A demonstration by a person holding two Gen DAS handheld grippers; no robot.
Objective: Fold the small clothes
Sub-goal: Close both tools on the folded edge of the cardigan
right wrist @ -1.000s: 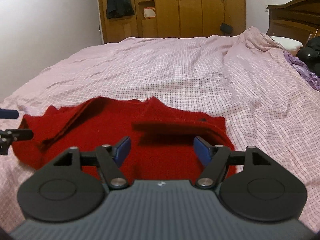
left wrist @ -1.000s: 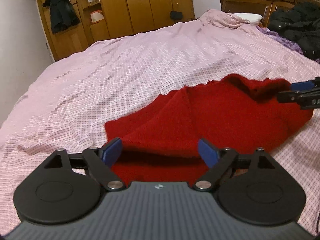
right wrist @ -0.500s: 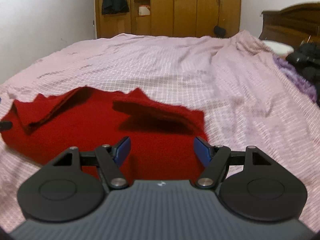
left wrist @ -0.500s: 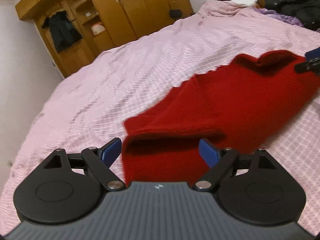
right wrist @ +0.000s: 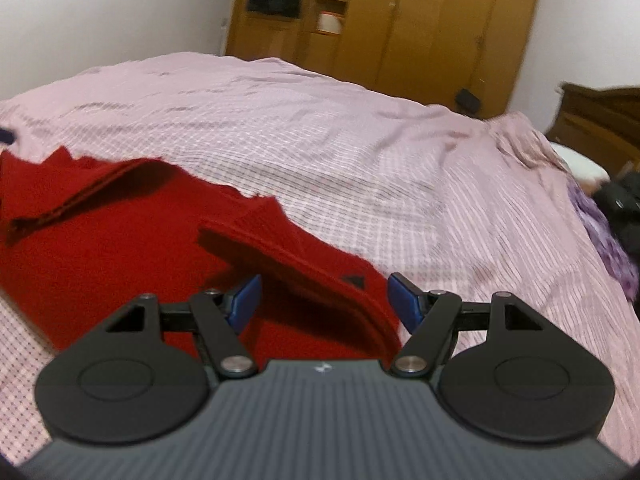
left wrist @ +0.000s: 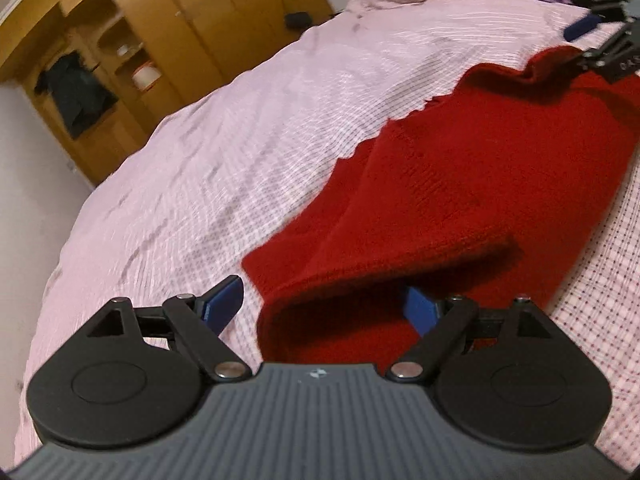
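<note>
A big bed (left wrist: 248, 128) fills both views. It has a pink checked sheet (right wrist: 360, 168) on it, with soft wrinkles. Behind the bed stands a tall brown wooden wardrobe (right wrist: 420, 20). A dark coat (left wrist: 76, 96) hangs on it, and a white pot (left wrist: 146, 76) sits on one of its shelves. A dark wooden headboard (right wrist: 600, 120) is at the far right in the right wrist view, with a white pillow (right wrist: 580, 162) just below it. Some purple cloth (right wrist: 608, 240) and a heap of dark clothes (right wrist: 628, 200) lie at that side of the bed.

A red knit sweater (left wrist: 480, 168) lies flat on the sheet. Its near edge is folded over, so one red layer rests on another.

The left gripper (left wrist: 320, 308) is spread wide. The red folded corner sits between its two blue fingertips (left wrist: 224, 306). The right-hand tip is tucked partly under the raised red flap. The tips are well apart and do not pinch the cloth.

The right gripper (right wrist: 324, 304) is spread wide too. A raised red fold of the sweater runs between its blue fingertips (right wrist: 406, 306). A small black tag (right wrist: 354, 281) shows on that fold. The tips do not press on it.

In the left wrist view, the right gripper (left wrist: 600, 40) also shows at the far top right, at the far edge of the sweater.
</note>
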